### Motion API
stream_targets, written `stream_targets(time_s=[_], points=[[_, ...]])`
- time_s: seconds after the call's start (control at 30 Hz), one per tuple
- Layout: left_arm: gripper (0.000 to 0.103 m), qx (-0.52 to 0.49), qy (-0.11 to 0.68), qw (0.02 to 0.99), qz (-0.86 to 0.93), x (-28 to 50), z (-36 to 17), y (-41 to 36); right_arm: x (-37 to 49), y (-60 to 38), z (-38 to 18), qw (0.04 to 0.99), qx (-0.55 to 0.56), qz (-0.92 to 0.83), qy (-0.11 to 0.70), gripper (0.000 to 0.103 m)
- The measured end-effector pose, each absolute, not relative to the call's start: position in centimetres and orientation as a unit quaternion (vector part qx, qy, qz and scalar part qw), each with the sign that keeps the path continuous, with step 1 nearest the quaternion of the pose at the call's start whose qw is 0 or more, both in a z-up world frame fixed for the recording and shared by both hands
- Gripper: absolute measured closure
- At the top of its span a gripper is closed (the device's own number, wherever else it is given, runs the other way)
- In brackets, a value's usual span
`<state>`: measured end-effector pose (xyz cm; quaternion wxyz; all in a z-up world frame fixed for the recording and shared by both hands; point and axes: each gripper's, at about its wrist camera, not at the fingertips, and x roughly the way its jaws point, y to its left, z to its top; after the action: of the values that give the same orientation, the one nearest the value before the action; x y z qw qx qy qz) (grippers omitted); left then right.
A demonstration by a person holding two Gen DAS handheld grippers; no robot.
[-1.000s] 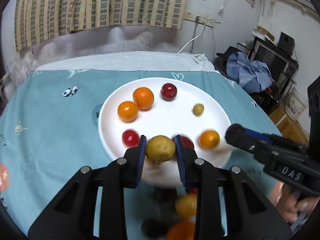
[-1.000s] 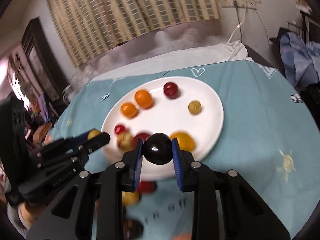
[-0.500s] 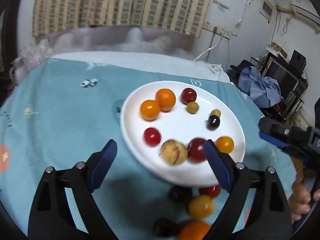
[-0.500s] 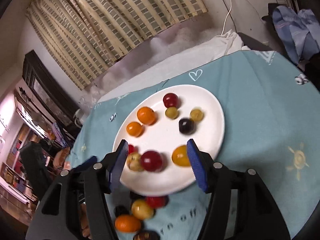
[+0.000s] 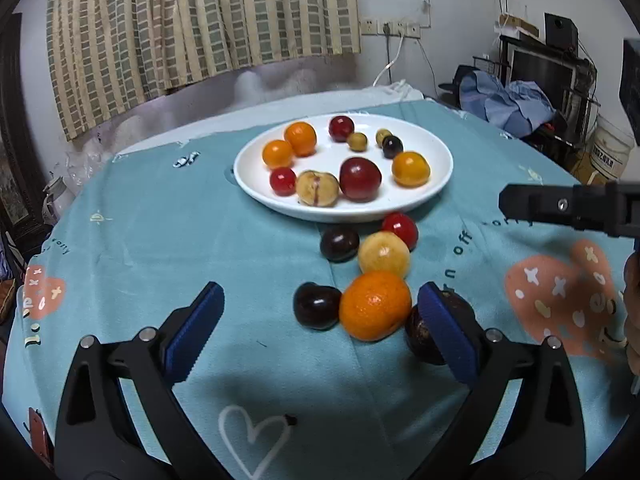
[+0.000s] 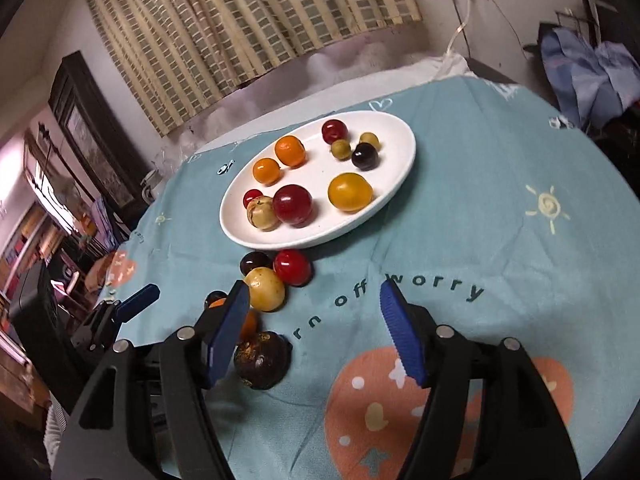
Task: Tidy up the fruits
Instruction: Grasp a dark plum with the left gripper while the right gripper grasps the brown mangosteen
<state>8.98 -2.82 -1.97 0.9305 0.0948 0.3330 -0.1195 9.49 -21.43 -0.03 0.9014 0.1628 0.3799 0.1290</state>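
A white plate (image 5: pixel 440 152) (image 6: pixel 404 148) holds several fruits, among them a pale yellow fruit (image 5: pixel 317 188) and a small dark plum (image 5: pixel 392 146) (image 6: pixel 364 155). Loose fruits lie on the cloth in front of it: an orange (image 5: pixel 375 305), a dark plum (image 5: pixel 317 305), a yellow fruit (image 5: pixel 383 253) (image 6: pixel 264 288), a red fruit (image 6: pixel 292 267) and a dark brown fruit (image 6: pixel 261 359). My left gripper (image 5: pixel 320 334) is open and empty, just short of the orange. My right gripper (image 6: pixel 316 330) is open and empty, to the right of the brown fruit.
The table is covered by a teal printed cloth (image 5: pixel 160 240). The right gripper shows at the right edge of the left wrist view (image 5: pixel 568 208). A striped curtain (image 5: pixel 192 20) hangs behind; clothes and a cabinet (image 5: pixel 532 92) stand to the right.
Both grippers opened: the pale yellow fruit and the dark plum now lie on the plate. Both grippers have pulled back from the plate to the loose fruits.
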Motion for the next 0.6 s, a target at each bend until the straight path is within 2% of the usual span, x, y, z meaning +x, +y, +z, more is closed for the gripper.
stream_targets(time_s=[0.37, 0.6], points=[[0.002, 0.087, 0.369, 0.918, -0.120, 10.2, -3.0, -2.0, 10.0, -22.6, -0.6, 0.890, 0.193, 0.115, 0.397, 0.035], [0.002, 0.088, 0.382, 0.918, -0.058, 10.2, -3.3, 0.8, 10.0, -23.0, -0.5, 0.888, 0.204, 0.111, 0.396, 0.035]])
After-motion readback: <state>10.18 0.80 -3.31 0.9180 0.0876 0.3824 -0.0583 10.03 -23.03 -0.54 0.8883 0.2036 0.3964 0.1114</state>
